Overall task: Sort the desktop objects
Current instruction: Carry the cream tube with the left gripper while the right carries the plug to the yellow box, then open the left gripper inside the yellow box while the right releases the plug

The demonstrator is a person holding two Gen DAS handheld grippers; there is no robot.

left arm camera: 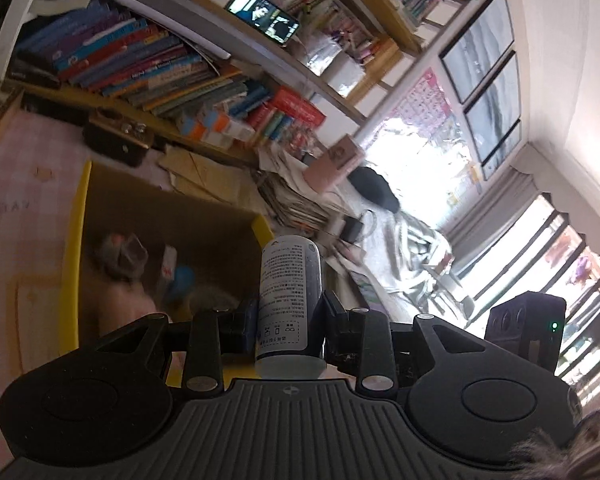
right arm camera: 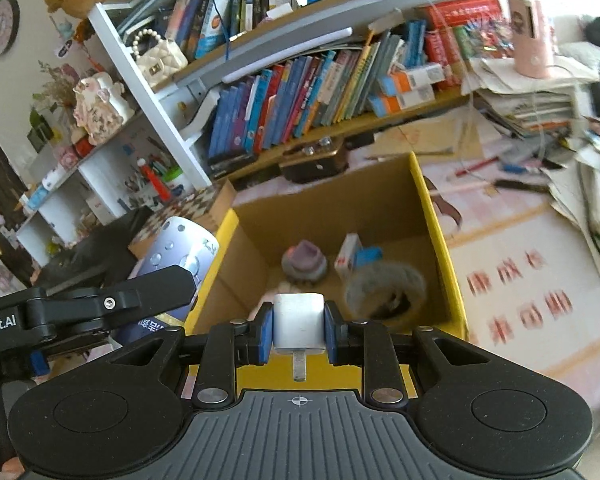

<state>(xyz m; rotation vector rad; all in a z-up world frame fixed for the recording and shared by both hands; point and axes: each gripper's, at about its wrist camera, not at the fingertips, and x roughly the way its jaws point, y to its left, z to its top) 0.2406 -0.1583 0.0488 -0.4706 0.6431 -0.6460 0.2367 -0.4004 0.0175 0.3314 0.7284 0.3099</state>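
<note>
Claws first: the left claw (left arm camera: 286, 320) grips a white spray can (left arm camera: 290, 296) standing up between its pads; the right claw (right arm camera: 299, 328) clamps a white charger plug (right arm camera: 299, 326) above the yellow-rimmed cardboard box (right arm camera: 440, 240). Beyond, the box sits on the pink counter (right arm camera: 520, 240) below a bookshelf (right arm camera: 320, 92).

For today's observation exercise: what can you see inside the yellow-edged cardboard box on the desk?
Inside the cardboard box lie a grey-purple round object, a small white-and-red carton, something blue and a furry grey ring. The near floor is hidden behind the right gripper.
</note>
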